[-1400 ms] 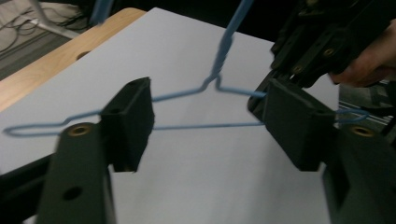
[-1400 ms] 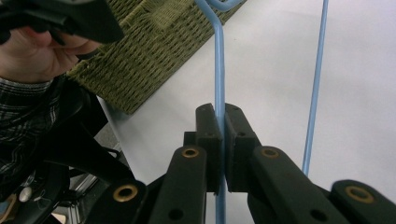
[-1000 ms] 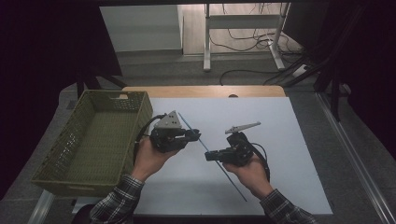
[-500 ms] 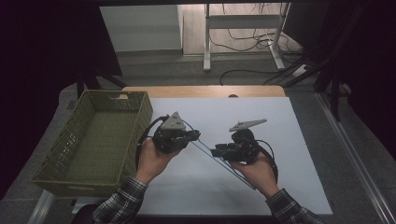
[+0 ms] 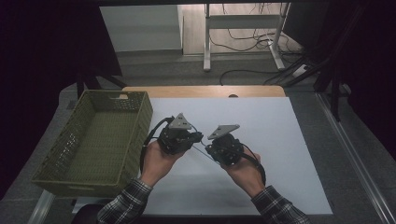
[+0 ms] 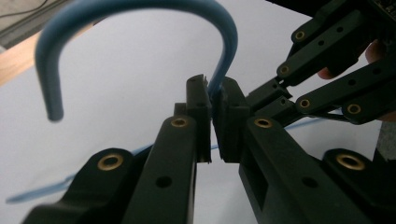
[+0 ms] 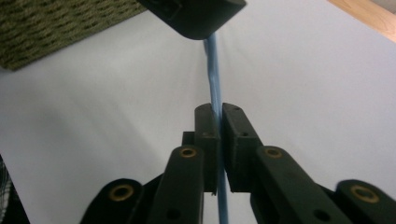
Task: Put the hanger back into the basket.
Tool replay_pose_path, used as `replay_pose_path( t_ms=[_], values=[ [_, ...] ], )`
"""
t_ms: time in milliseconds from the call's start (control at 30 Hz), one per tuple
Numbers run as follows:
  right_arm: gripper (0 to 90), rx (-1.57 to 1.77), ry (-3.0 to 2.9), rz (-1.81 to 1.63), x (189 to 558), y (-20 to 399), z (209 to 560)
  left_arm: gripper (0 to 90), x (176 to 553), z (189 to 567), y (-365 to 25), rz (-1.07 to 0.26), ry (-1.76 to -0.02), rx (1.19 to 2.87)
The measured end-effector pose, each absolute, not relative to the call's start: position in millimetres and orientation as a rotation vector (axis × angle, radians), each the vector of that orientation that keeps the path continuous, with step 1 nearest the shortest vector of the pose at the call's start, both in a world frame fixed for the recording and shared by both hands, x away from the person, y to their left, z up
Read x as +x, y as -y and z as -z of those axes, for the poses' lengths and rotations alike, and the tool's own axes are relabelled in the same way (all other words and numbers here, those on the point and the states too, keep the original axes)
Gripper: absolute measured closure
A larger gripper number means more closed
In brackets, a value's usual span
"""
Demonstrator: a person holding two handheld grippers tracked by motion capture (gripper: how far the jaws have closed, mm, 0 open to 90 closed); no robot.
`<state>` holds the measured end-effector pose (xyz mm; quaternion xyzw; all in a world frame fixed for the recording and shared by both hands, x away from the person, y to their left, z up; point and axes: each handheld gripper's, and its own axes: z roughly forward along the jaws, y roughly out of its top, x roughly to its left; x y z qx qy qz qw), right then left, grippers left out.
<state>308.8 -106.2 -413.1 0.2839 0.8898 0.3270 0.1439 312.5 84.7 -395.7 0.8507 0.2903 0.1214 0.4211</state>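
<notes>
A white surface [image 5: 280, 140] carries a green basket [image 5: 93, 144] at left, cables on the floor beyond; left gripper [image 6: 212, 93] and right gripper [image 7: 219, 114] jaws both pinch a blue cord [image 6: 140, 9] above mid-surface

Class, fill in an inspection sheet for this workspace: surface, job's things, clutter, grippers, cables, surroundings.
Surface: white sheet on a wooden table.
Job's things: blue hooked rod, gripped by both grippers; green basket at the left, looks empty.
Clutter: nothing seen.
Grippers: left gripper shut below the hook; right gripper shut on the straight part.
Cables: black leads trail from both grippers.
Surroundings: grey floor, desk frame, loose cables behind.
</notes>
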Motion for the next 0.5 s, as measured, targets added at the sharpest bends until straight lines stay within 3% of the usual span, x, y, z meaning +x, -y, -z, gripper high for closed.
replay_pose_path(
  t_ms=[100, 200, 500],
  values=[
    [87.3, 0.799, -2.565, -0.95, 306.5, 107.3, 412.9, 83.1, 313.0, 394.4, -88.0, -0.285, -0.684, 2.126],
    [87.4, 0.804, -2.599, -1.008, 306.5, 114.7, 410.1, 66.6, 311.6, 388.1, -96.2, -0.277, -0.649, 2.126],
    [87.3, 0.712, -2.68, -1.043, 302.5, 132.6, 398.9, 40.7, 312.0, 376.0, -125.4, -0.246, -0.545, 2.243]
  ],
)
